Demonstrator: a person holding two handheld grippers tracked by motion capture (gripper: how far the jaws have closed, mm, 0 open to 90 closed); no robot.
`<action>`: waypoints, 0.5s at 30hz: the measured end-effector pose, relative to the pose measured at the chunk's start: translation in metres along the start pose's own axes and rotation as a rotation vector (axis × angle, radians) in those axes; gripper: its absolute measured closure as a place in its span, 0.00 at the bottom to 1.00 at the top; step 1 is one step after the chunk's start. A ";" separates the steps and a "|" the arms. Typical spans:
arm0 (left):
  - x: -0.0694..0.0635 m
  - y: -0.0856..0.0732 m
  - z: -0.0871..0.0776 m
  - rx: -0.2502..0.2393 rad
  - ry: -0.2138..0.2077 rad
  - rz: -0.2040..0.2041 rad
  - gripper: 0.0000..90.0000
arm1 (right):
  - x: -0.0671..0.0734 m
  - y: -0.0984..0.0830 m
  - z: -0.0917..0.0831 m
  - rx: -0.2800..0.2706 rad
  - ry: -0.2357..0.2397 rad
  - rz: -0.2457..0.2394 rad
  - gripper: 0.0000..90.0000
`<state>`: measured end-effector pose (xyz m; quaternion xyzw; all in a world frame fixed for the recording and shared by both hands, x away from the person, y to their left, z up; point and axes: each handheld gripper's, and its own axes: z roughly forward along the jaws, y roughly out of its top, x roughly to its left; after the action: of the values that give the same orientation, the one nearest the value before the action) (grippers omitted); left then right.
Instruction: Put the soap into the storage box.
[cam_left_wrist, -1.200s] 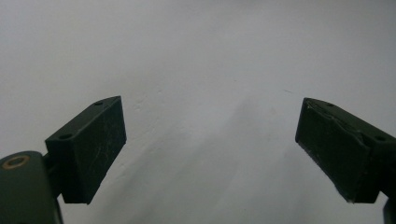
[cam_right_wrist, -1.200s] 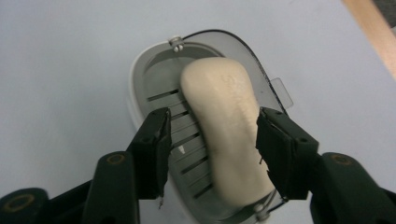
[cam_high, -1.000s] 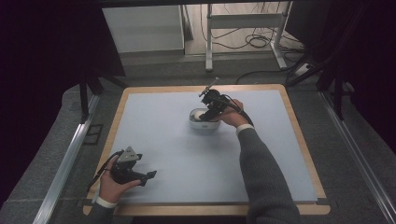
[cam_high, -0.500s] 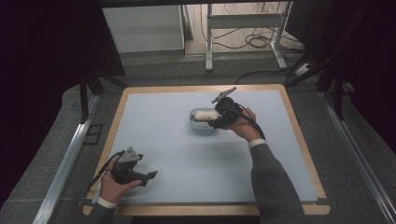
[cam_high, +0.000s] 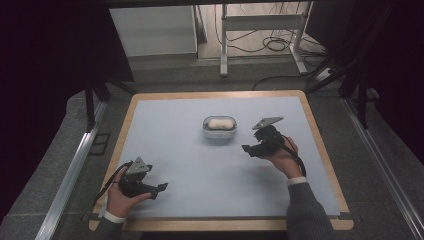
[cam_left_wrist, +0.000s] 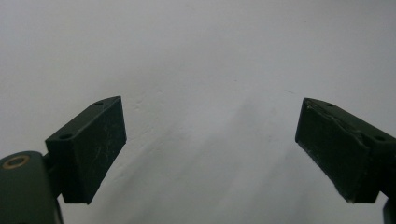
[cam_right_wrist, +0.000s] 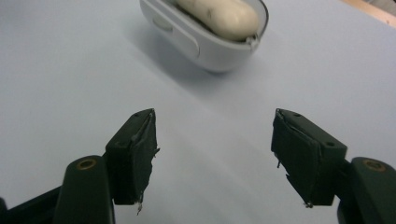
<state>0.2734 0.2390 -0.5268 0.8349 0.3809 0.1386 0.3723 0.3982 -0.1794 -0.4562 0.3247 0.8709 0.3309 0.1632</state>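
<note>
**Ana:** Since the earlier frames, the right gripper (cam_high: 248, 148) has pulled away from the white dish (cam_high: 219, 128) toward the table's right side; it was over the dish, and now sits just beside it without touching. Its jaws have just been opening, and nothing lies between them.

**Ben:** And the left gripper (cam_high: 161, 187)?

**Ana:** It has stayed put near the front left corner of the table (cam_high: 165, 115). Its jaws stand wide apart, holding nothing.

**Ben:** What does the high view give that the gripper views don't?

**Ana:** The layout: the dish sits a little behind the middle of the pale blue surface, well apart from the left gripper, and both hands come in from the bottom edge. The left gripper view (cam_left_wrist: 210, 154) shows bare tabletop between its two black pads.

**Ben:** And the right gripper view?

**Ana:** It (cam_right_wrist: 212, 158) brings the dish (cam_right_wrist: 205, 42) close: a white oval shell with a raised tab on its side wall, and a pale, oblong, speckled piece (cam_right_wrist: 219, 14) lying inside it.

**Ben:** Which way does it run?

**Ana:** From above, the dish's long axis runs left to right across the table, and the piece inside lies along that same axis. The right gripper points at its right end.

**Ben:** Any writing?

**Ana:** I can read none on the dish or grippers.
</note>
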 end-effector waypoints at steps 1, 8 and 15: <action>0.000 0.000 0.000 0.000 0.001 0.001 0.10 | 0.001 -0.011 -0.004 -0.004 -0.014 0.005 0.34; 0.000 0.000 0.000 0.001 0.003 0.001 0.10 | 0.005 -0.045 -0.013 -0.015 -0.030 0.046 0.32; 0.000 0.000 0.000 -0.003 0.008 0.001 0.10 | 0.006 -0.073 -0.024 -0.037 -0.046 0.095 0.31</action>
<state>0.2736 0.2390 -0.5268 0.8340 0.3817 0.1427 0.3719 0.3490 -0.2282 -0.4887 0.3703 0.8441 0.3469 0.1732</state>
